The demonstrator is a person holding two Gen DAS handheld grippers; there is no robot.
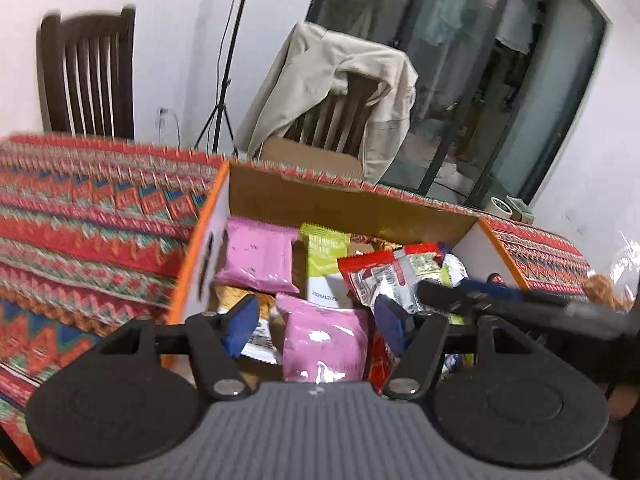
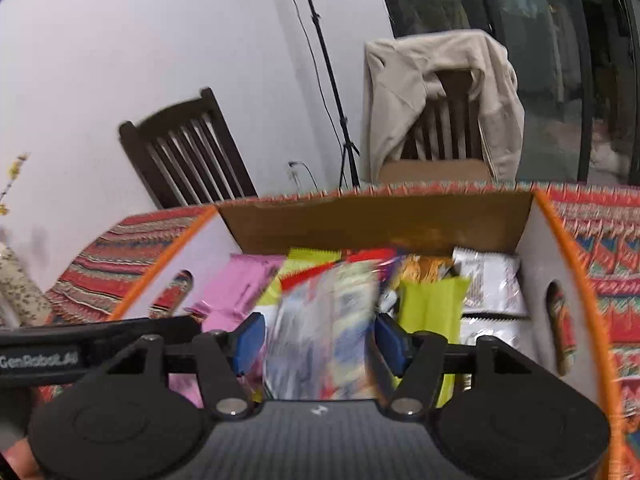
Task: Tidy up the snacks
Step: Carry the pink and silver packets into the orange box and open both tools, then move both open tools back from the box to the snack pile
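An open cardboard box (image 1: 256, 196) with orange rims and white sides sits on the patterned tablecloth; it also shows in the right wrist view (image 2: 376, 216). It holds several snack packets. My left gripper (image 1: 318, 326) is open over the box, with a pink packet (image 1: 324, 340) between its fingers, not pinched. A second pink packet (image 1: 256, 256), a green-and-white packet (image 1: 324, 264) and a red packet (image 1: 372, 276) lie behind. My right gripper (image 2: 320, 340) is open over the box, with a blurred multicoloured packet (image 2: 324, 320) between its fingers. A lime packet (image 2: 432, 312) lies to its right.
The tablecloth (image 1: 80, 216) stretches left of the box. Two dark wooden chairs (image 1: 86, 68) stand behind the table, one draped with a beige jacket (image 1: 340, 80). A tripod (image 1: 224, 92) stands by the wall. White packets (image 2: 488, 284) fill the box's right side.
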